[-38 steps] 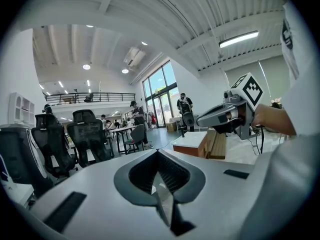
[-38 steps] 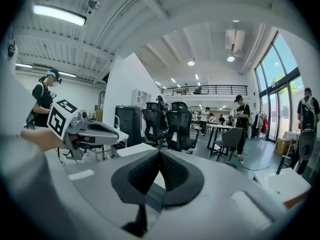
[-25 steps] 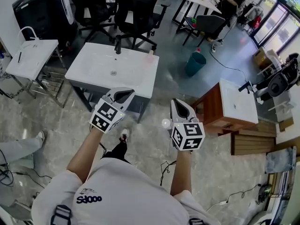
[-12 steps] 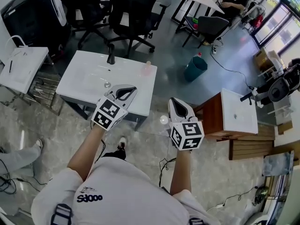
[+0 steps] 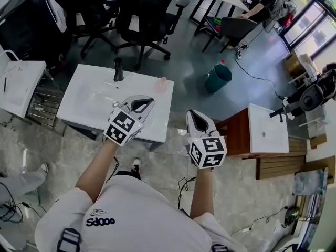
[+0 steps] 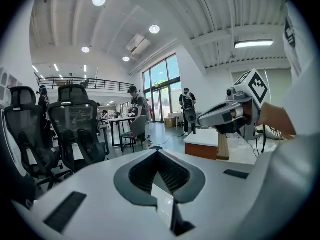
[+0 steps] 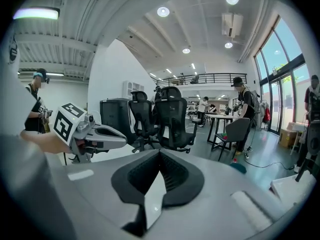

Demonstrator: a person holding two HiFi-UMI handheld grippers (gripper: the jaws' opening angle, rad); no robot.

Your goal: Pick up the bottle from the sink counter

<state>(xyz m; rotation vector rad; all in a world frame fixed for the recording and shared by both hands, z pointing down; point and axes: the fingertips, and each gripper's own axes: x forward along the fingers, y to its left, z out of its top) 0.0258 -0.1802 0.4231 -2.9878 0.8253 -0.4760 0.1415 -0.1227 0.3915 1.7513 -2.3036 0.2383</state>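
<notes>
Nearest, the person is holding both grippers out in front. In the head view the left gripper (image 5: 143,103) is showing over the near edge of the counter (image 5: 89,109). Its jaws are clenched together with nothing between them. The right gripper (image 5: 193,117) is hanging beside it, off the counter's right end and over the floor, with its jaws likewise pressed together and empty.

Farther out, the bottle (image 5: 161,84), small and pinkish, is standing upright near the counter's far right corner, to the right of the tap (image 5: 118,70). It is well apart from both grippers.

By my reading, none of the pickup is done yet and this is looking like the approach. What is remaining is to reach across the counter, open one gripper's jaws, close them round the bottle and lift it clear.
</notes>
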